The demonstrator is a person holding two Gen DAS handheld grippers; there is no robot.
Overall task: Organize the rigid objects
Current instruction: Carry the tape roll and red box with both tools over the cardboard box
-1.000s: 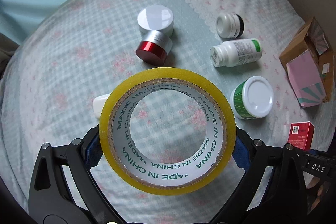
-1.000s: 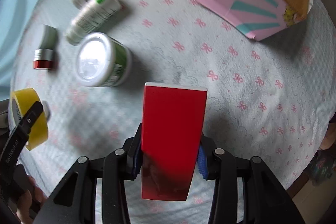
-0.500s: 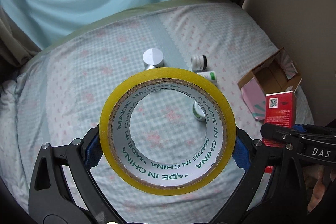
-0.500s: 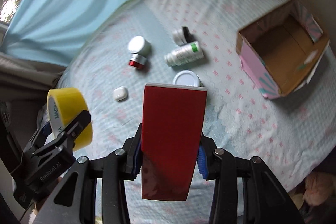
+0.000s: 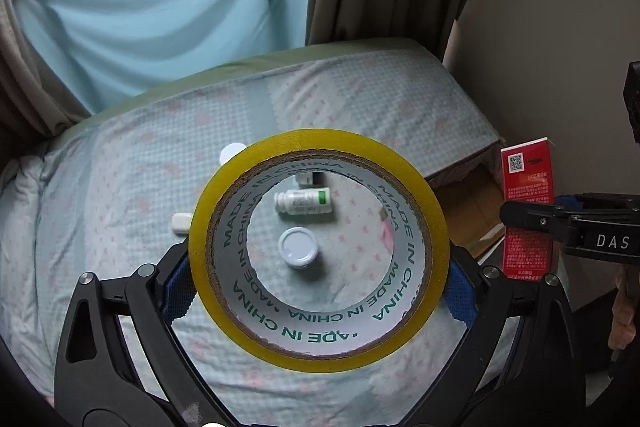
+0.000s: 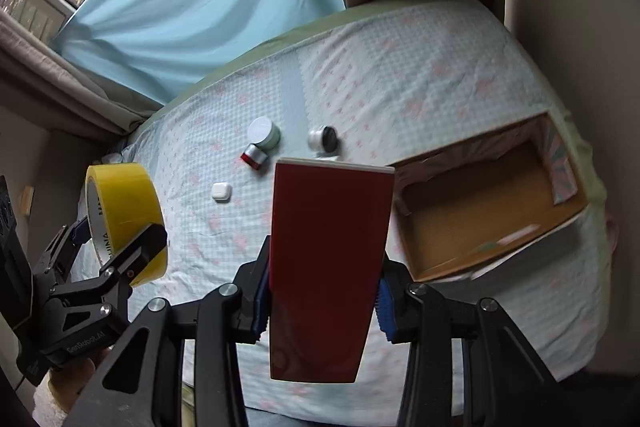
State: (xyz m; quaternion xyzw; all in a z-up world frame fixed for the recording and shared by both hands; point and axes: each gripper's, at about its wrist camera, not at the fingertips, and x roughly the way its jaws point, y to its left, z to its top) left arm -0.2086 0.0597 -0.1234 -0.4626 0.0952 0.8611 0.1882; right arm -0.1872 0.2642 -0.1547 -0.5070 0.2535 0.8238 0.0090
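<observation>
The left gripper (image 5: 318, 291) is closed tight on a roll of yellow tape (image 5: 318, 247), and the right gripper (image 6: 322, 303) is squeezed shut on a red box (image 6: 328, 267). Both are held high over the bed (image 6: 400, 67). An open cardboard box (image 6: 480, 211) sits near the bed's right edge, and it looks like the place where things should go. The tape is round and slick, so I think it could roll out of the blue pads (image 5: 178, 291) if the hand tips. The red box is tall (held only low down), so it might tilt or bump the cardboard wall going in. A white jar (image 5: 298, 247), a bottle (image 5: 304, 201) and a little white case (image 6: 221, 192) wait on the sheet.
</observation>
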